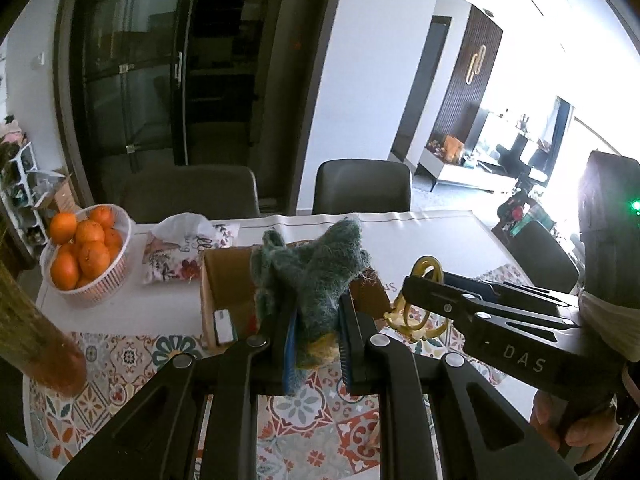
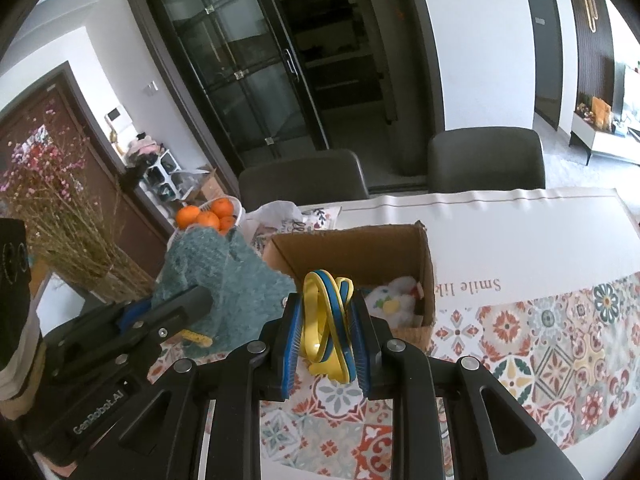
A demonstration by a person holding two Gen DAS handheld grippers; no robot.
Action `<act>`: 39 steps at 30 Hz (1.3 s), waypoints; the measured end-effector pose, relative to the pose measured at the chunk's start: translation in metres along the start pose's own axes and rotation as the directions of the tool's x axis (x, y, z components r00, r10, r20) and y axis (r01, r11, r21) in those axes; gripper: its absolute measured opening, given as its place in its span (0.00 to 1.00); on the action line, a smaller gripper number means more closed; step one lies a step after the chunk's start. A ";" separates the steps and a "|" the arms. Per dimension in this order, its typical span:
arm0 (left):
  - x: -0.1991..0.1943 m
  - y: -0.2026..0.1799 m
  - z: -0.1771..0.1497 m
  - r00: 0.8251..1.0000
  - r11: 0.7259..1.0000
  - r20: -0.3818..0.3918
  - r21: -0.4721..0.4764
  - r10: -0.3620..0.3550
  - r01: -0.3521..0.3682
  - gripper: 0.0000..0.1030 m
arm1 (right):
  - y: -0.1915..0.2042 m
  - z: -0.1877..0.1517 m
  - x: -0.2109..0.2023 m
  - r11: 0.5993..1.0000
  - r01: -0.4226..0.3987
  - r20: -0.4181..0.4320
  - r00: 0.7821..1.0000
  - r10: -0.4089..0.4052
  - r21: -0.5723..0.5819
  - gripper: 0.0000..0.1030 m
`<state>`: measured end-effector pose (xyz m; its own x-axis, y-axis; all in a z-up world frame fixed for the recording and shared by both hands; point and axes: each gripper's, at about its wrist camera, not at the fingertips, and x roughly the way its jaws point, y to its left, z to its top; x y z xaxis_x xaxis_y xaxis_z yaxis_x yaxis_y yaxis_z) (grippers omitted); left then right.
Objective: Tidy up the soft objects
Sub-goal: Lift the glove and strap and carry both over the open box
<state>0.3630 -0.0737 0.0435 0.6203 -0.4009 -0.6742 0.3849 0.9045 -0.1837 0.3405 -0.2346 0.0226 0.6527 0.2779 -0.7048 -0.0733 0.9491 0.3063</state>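
- Step in hand, as judged: both grippers are loaded and held up near the cardboard box (image 2: 356, 264), so this looks like the carry-and-drop stage of sorting soft things into it.
- Left gripper (image 1: 316, 340): jaws closed most of the way onto a teal knitted cloth (image 1: 312, 272), pinched at its lower end; the rest stands up in a loose bunch above the fingers. A yellow edge shows at the pinch; whether it belongs to the cloth I cannot tell.
- Right gripper (image 2: 326, 340): jaws nearly closed on a twisted yellow-and-blue band (image 2: 326, 320), which loops up between the blue pads.
- The box stands open on the patterned tablecloth (image 2: 540, 340); a white soft toy (image 2: 390, 300) already lies inside, by the near right corner.
- Next move, judged: bring one gripper at a time over the opening, lower, then part the jaws. The band is just beside the near wall; the cloth hangs by the left wall.
- Edges: the near wall stands between the band and the inside, so the band must clear it. The cloth may drape over the rim if let go too early.
- Room: bare tablecloth to the right is free. To the left, a basket of oranges (image 1: 86, 254), a floral packet (image 1: 184, 254) and dried flowers (image 2: 60, 216) crowd the way.
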 end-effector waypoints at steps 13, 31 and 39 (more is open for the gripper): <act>0.060 0.016 0.022 0.997 0.999 -0.078 -0.016 -0.030 0.029 0.18 | -0.013 0.032 0.045 1.000 -0.001 -0.069 0.998 -0.001 -0.023 0.24; 0.153 0.034 0.023 0.976 0.998 -0.211 -0.042 -0.047 0.039 0.18 | -0.050 0.050 0.135 0.999 -0.044 -0.200 0.978 0.049 0.027 0.24; 0.185 0.039 0.011 0.954 1.000 -0.299 -0.005 -0.002 0.000 0.22 | -0.061 0.043 0.177 0.998 -0.043 -0.268 0.962 0.054 0.048 0.24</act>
<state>0.5003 -0.1141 -0.0810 0.3870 -0.3408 -0.8568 0.3815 0.9051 -0.1877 0.4933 -0.2499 -0.0932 0.4222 0.3585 -0.8326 -0.0648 0.9281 0.3667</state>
